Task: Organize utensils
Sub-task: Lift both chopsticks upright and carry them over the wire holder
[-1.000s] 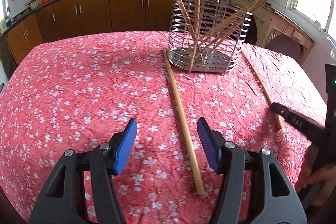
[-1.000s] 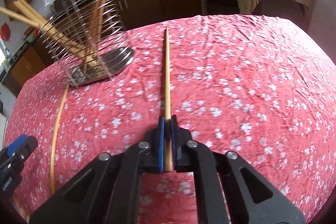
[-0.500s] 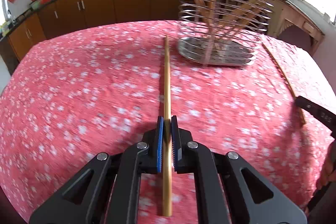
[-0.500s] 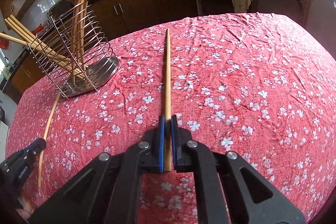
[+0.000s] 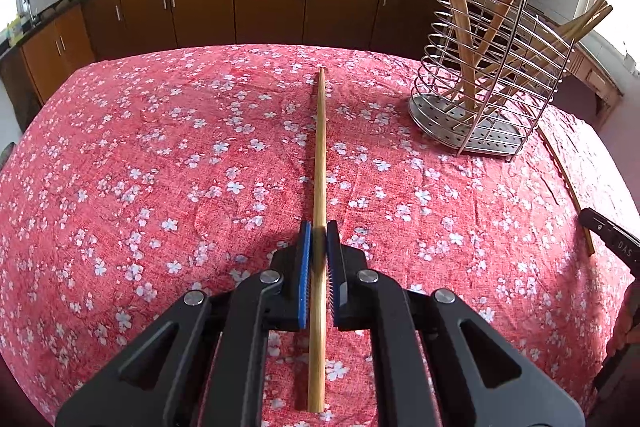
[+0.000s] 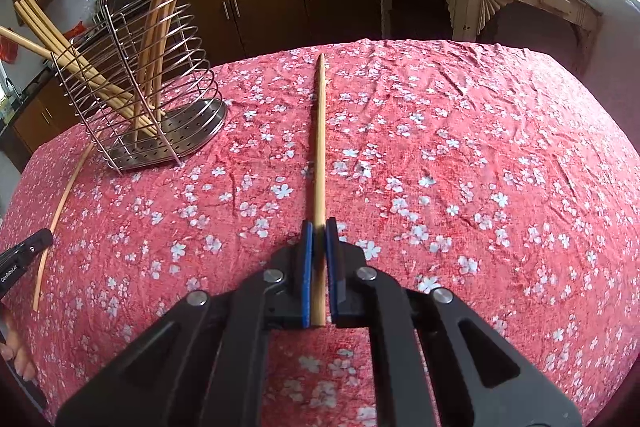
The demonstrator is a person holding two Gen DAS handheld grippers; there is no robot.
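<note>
My left gripper [image 5: 319, 227] is shut on a wooden chopstick [image 5: 320, 163] that points away over the red floral cloth. My right gripper [image 6: 319, 225] is shut on another wooden chopstick [image 6: 319, 147], also pointing away. A wire utensil holder [image 5: 492, 83] with several chopsticks in it stands at the right in the left wrist view, and at the left in the right wrist view [image 6: 136, 95]. Each view shows the other gripper's chopstick at its edge: at the right in the left wrist view [image 5: 568, 183], at the left in the right wrist view [image 6: 60, 211].
The table is covered with a red cloth with white flowers [image 5: 160, 167]. Brown kitchen cabinets [image 5: 272, 7] stand behind it. A pale arched sideboard [image 6: 500, 3] stands at the far right. The other gripper's tip shows at each view's edge [image 5: 608, 239] [image 6: 24, 251].
My left gripper went from open around the chopstick to shut on it and has turned left, so the holder sits further right. My right gripper stays shut on its chopstick.
</note>
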